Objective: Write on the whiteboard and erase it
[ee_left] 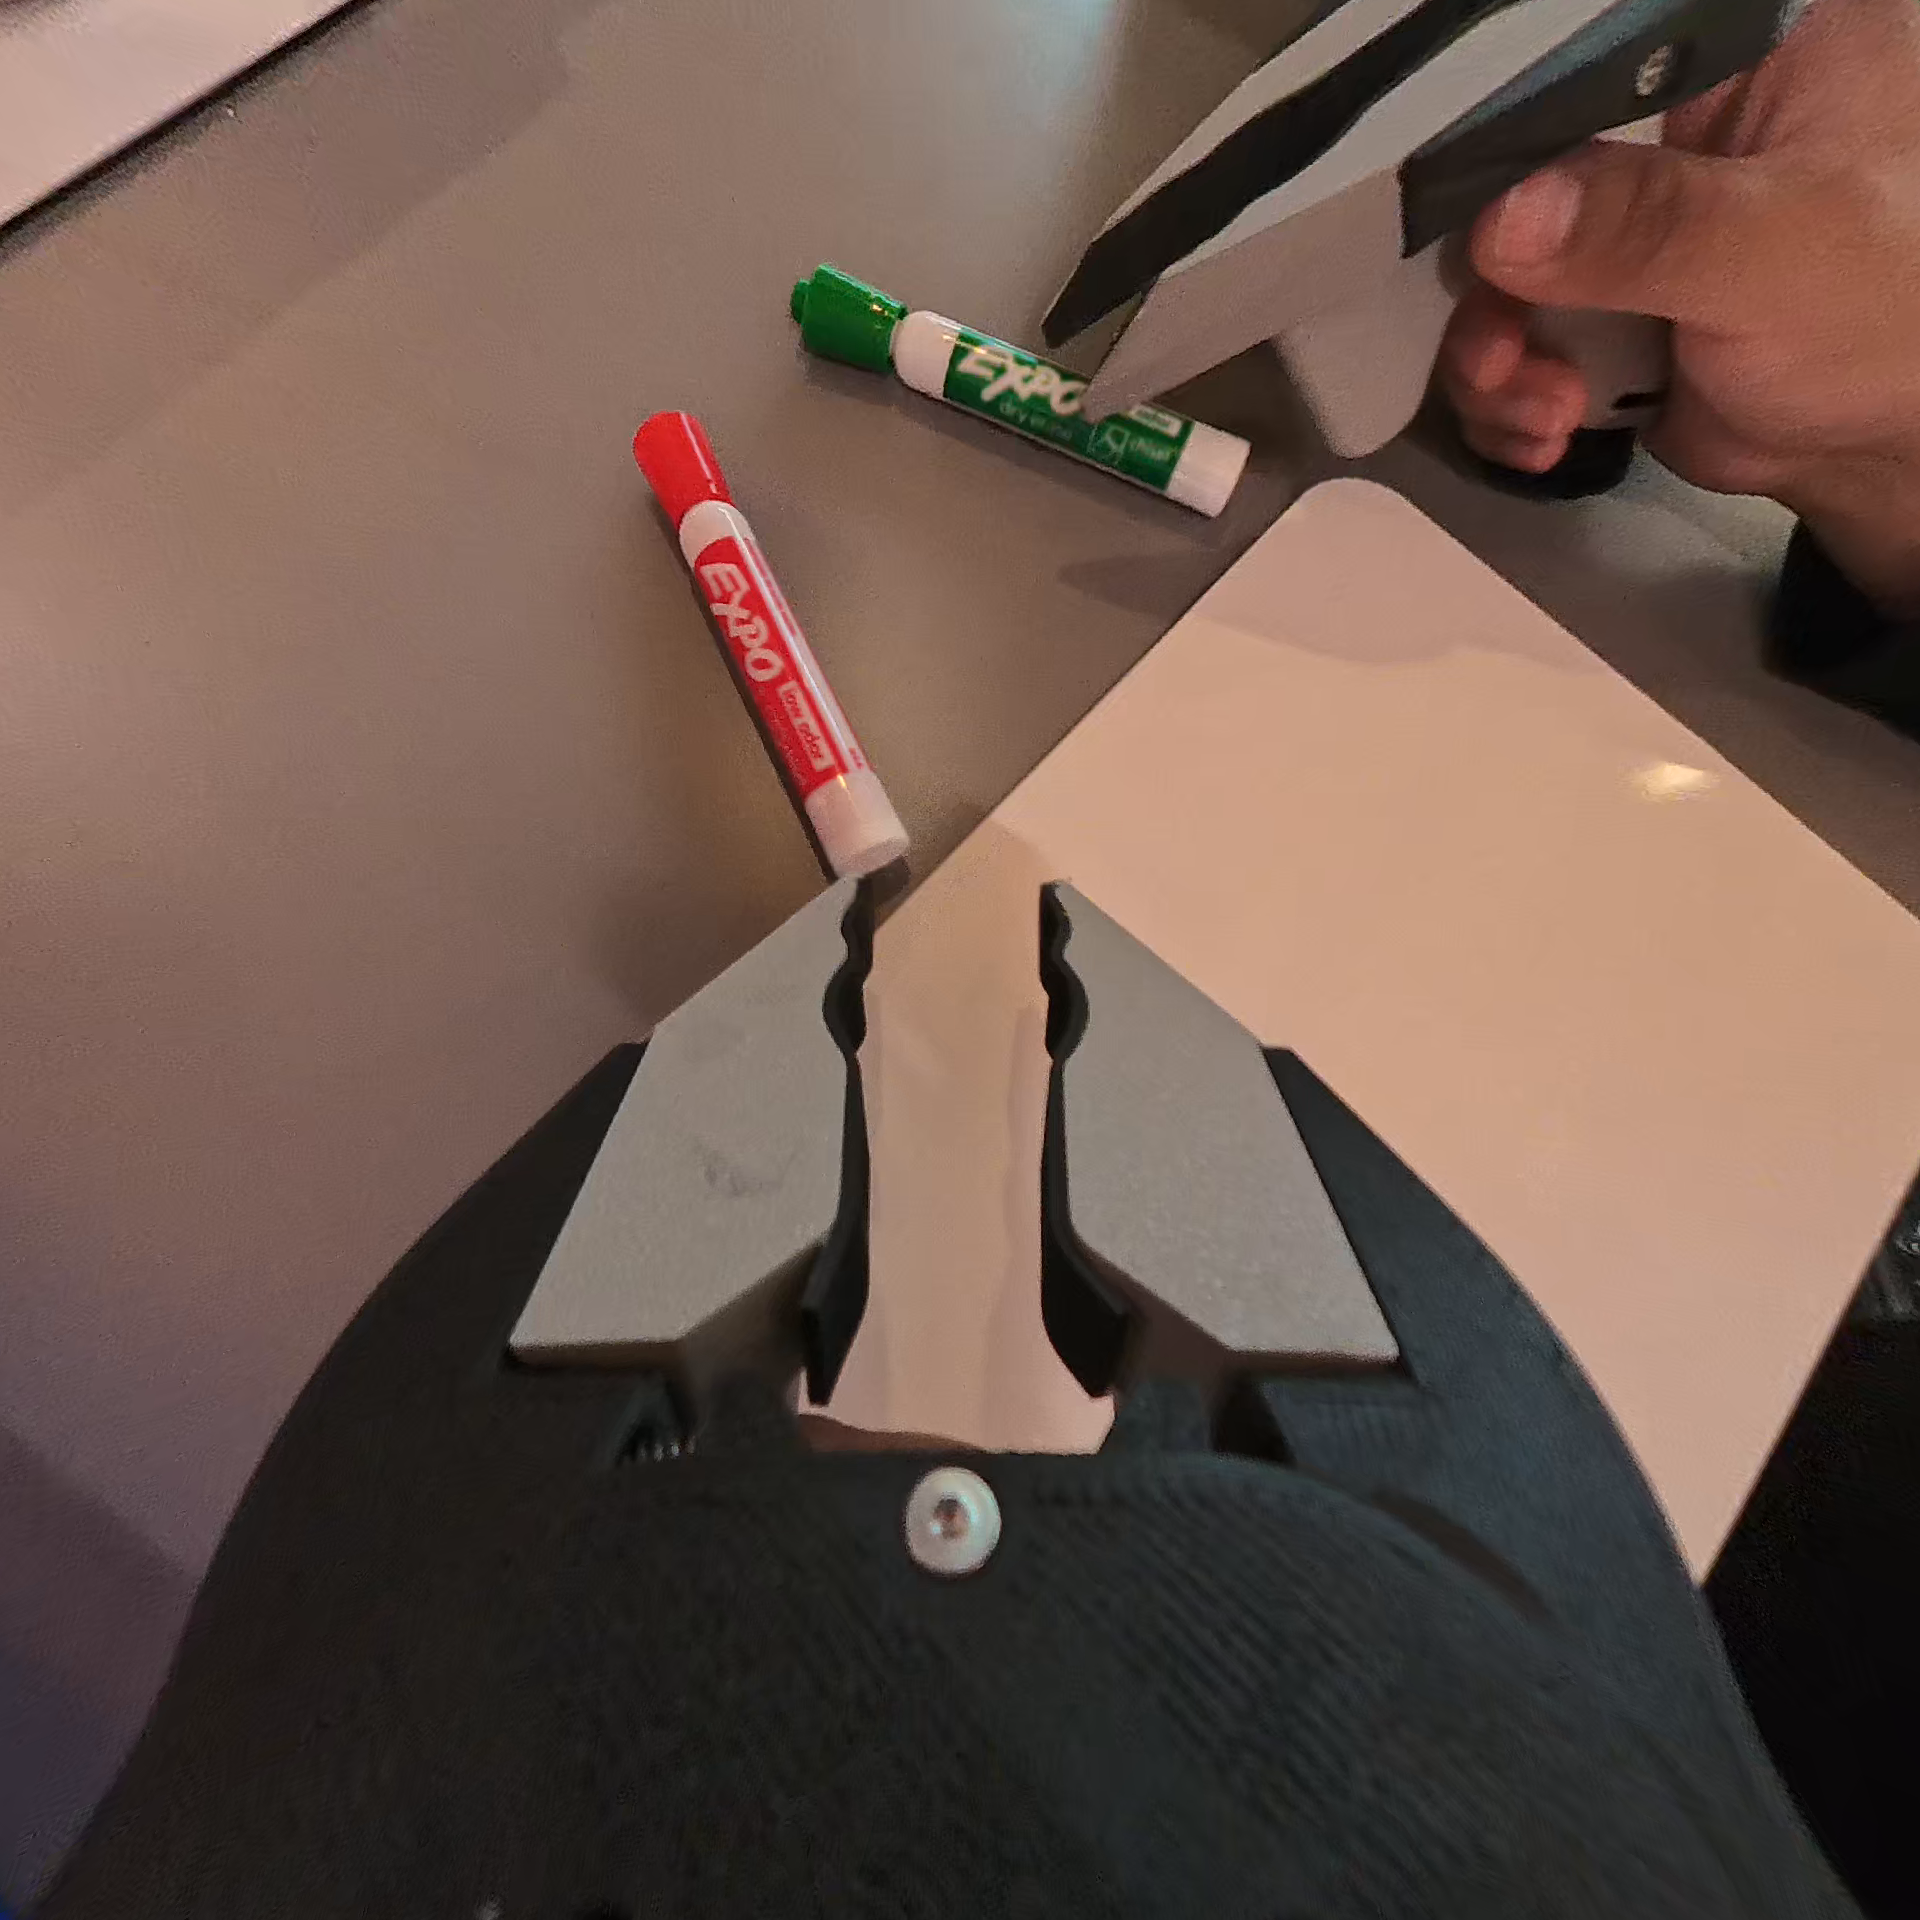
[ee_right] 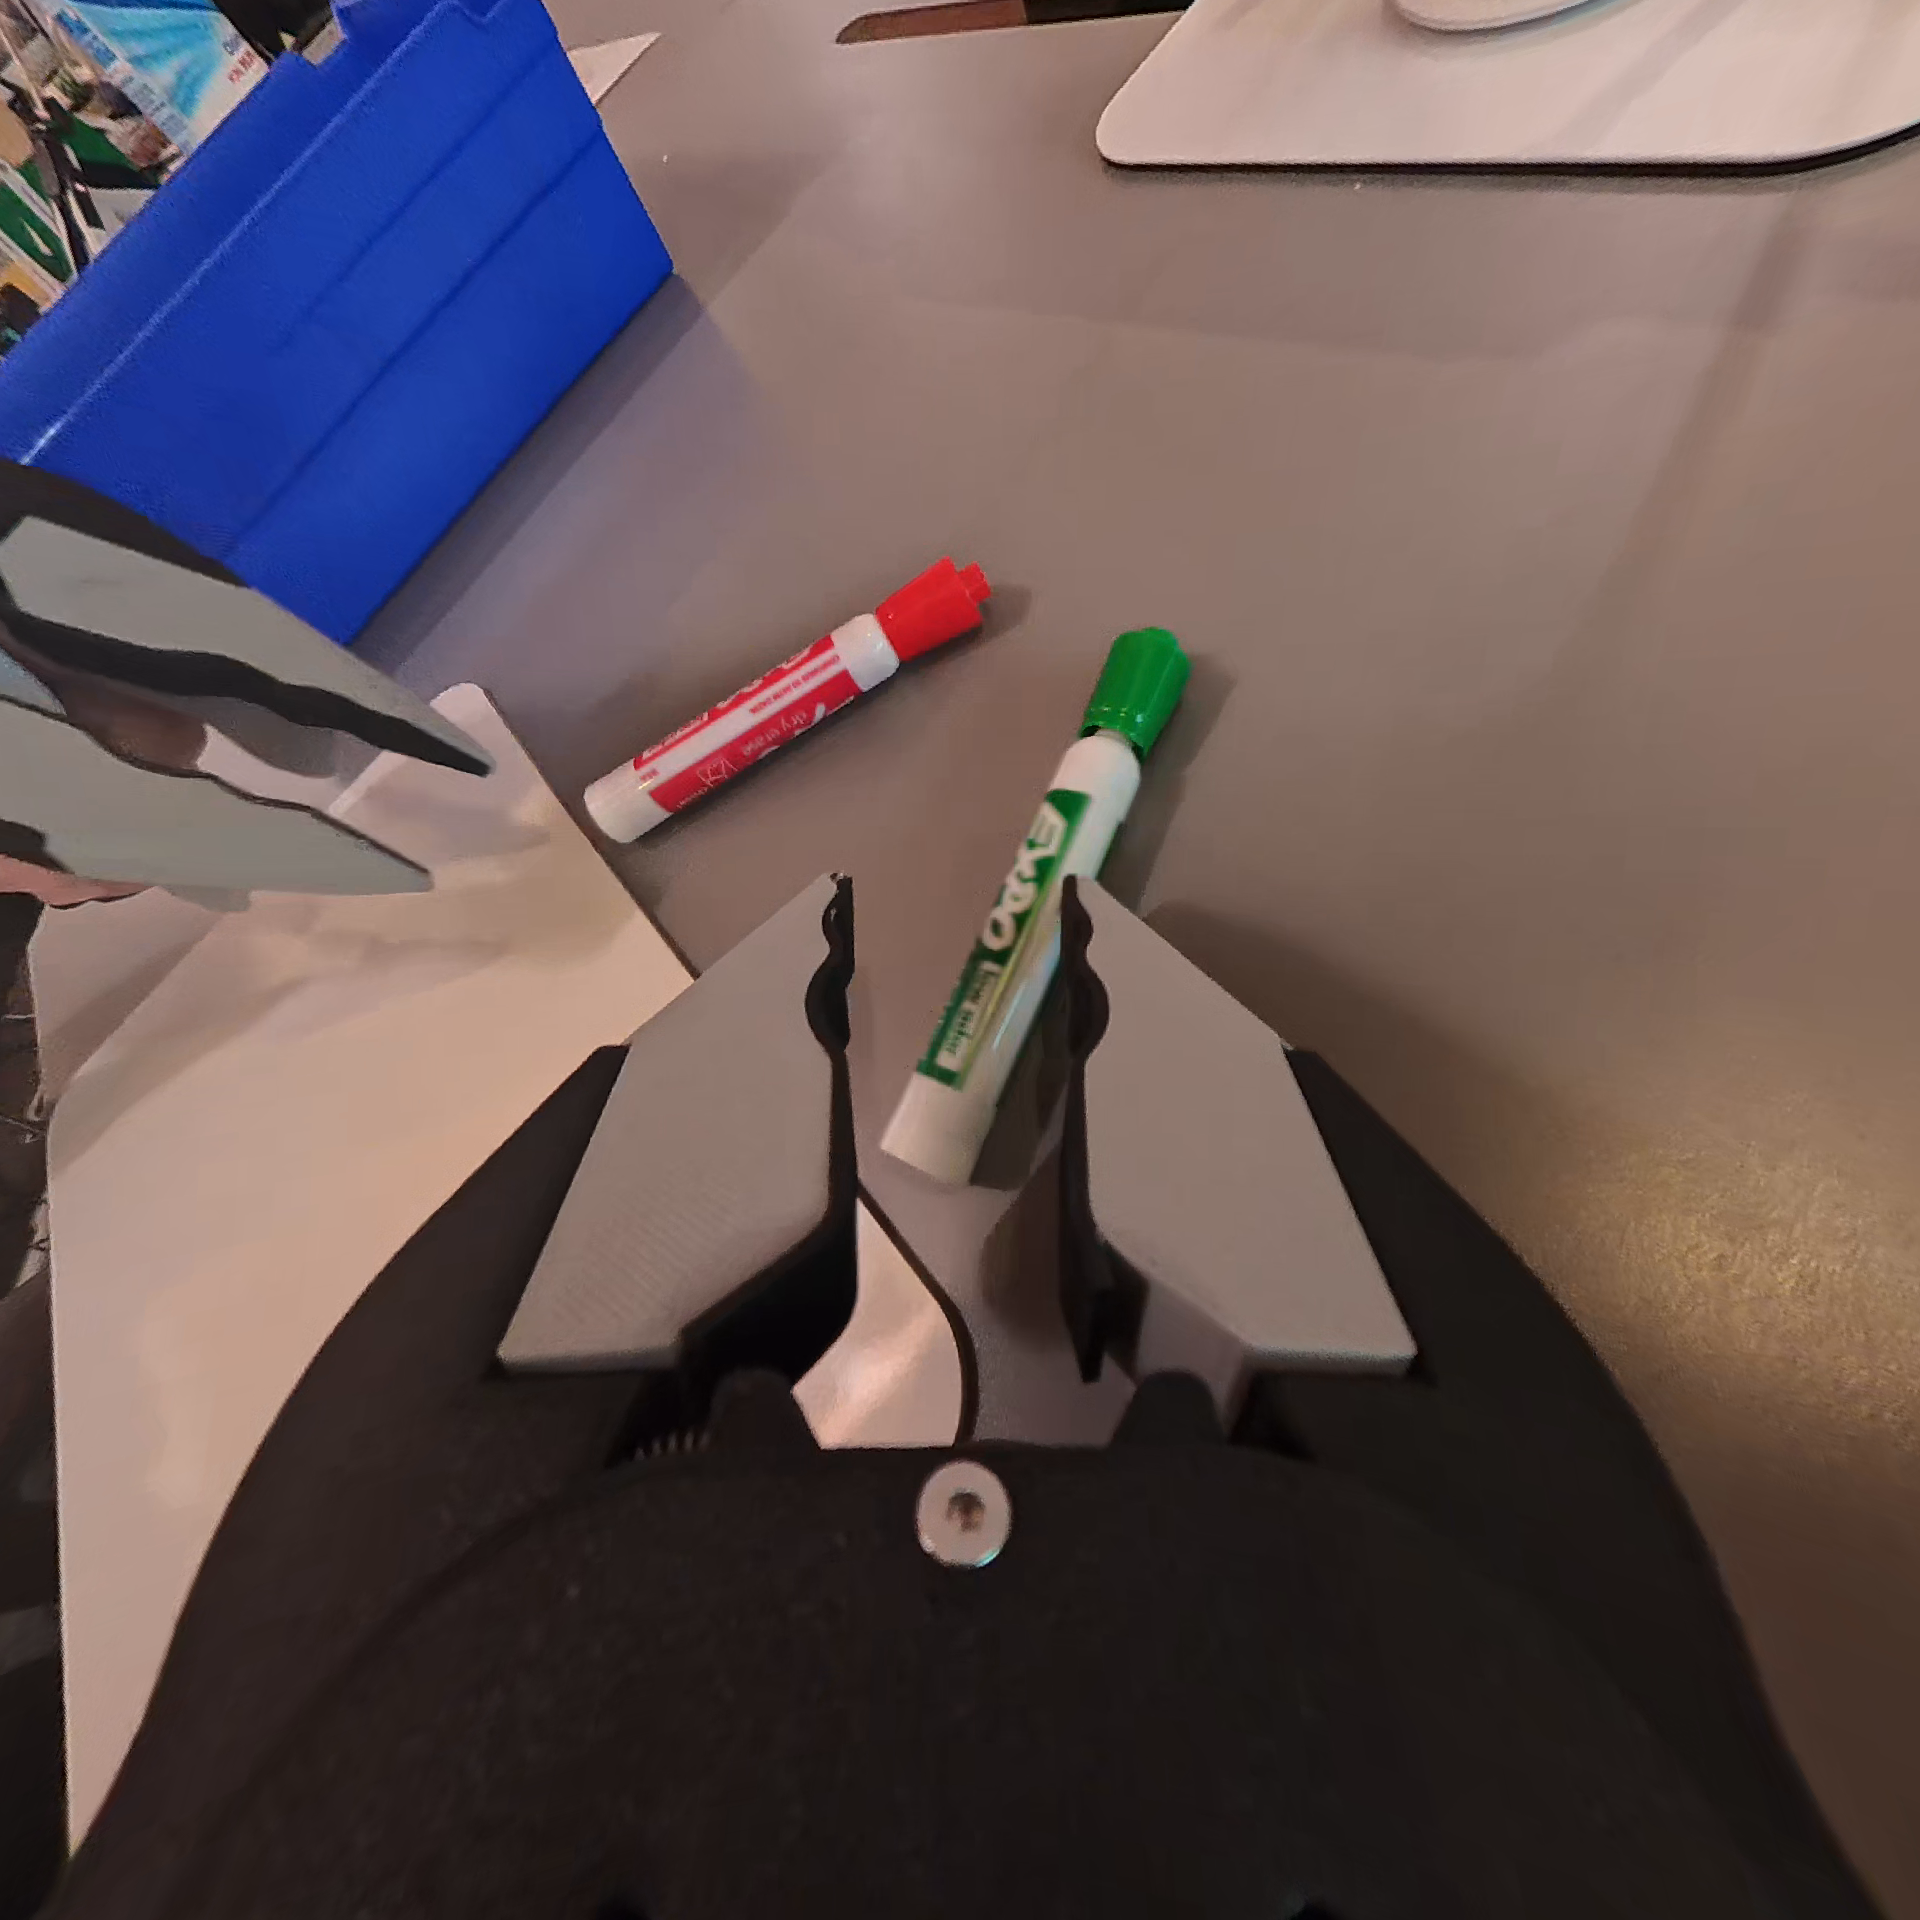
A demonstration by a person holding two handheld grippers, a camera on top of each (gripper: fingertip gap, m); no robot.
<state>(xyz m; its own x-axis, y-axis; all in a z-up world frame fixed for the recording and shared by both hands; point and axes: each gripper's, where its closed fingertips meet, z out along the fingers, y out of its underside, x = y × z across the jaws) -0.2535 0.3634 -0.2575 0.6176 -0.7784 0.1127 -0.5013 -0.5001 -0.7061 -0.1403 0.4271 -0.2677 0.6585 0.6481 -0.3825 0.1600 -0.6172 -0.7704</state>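
Right gripper: jaws apart, straddling the green marker, unclamped. Left gripper: parted, empty, over the whiteboard. Risk: uneven closure rolls the marker toward 12 o'clock.

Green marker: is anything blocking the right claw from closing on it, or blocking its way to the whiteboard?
Nothing visible blocks it. The green marker lies on the table between the open fingers of the right claw, close against one finger. The red marker lies apart. The whiteboard sits beside it, with only the left claw hovering over its far corner.
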